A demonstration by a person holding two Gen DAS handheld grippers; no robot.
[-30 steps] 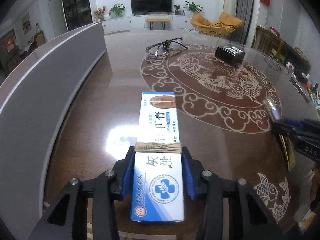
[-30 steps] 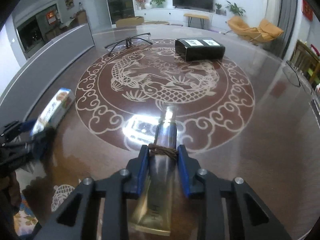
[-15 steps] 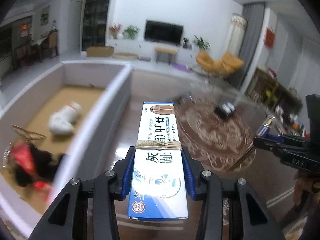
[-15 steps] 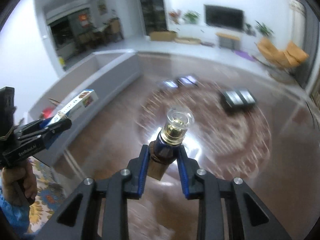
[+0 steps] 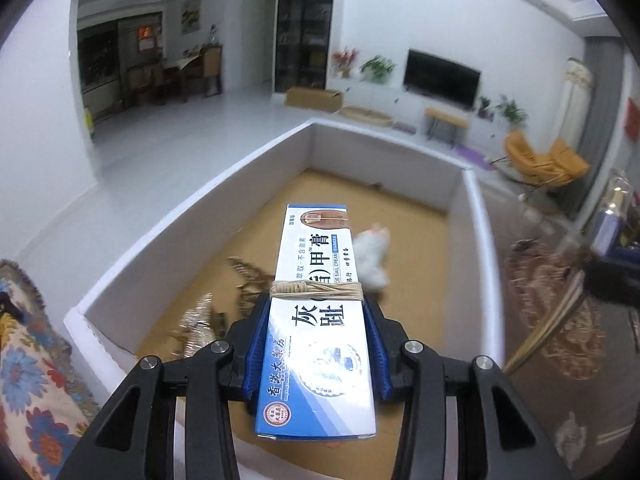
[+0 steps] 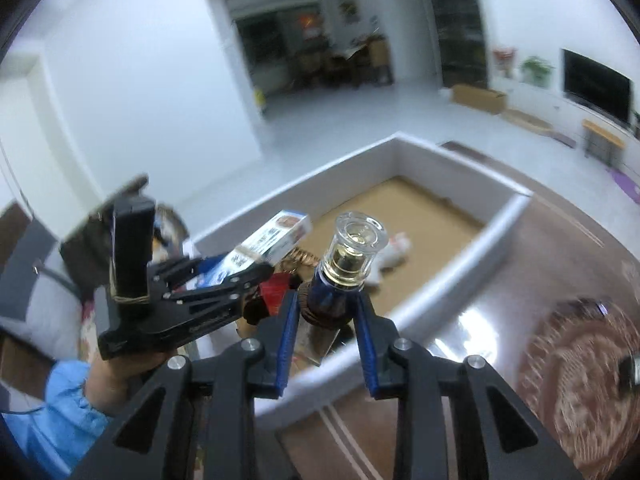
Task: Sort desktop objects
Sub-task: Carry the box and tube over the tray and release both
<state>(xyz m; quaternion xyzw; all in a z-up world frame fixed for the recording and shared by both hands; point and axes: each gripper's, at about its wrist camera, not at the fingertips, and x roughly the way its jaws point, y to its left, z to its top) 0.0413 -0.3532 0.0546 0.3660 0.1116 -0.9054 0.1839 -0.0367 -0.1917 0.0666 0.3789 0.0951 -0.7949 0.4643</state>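
Over white bin, L tool w/ cream box, bin contents blurred

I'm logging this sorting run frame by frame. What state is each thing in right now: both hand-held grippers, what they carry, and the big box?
Left hand-held gripper: shut on the cream box, raised over the bin.
Cream box: held flat, off any surface.
Right hand-held gripper: shut on the tube.
Tube: held, clear cap on, pointing away from the camera.
Bin: open-topped, a white toy lying inside.
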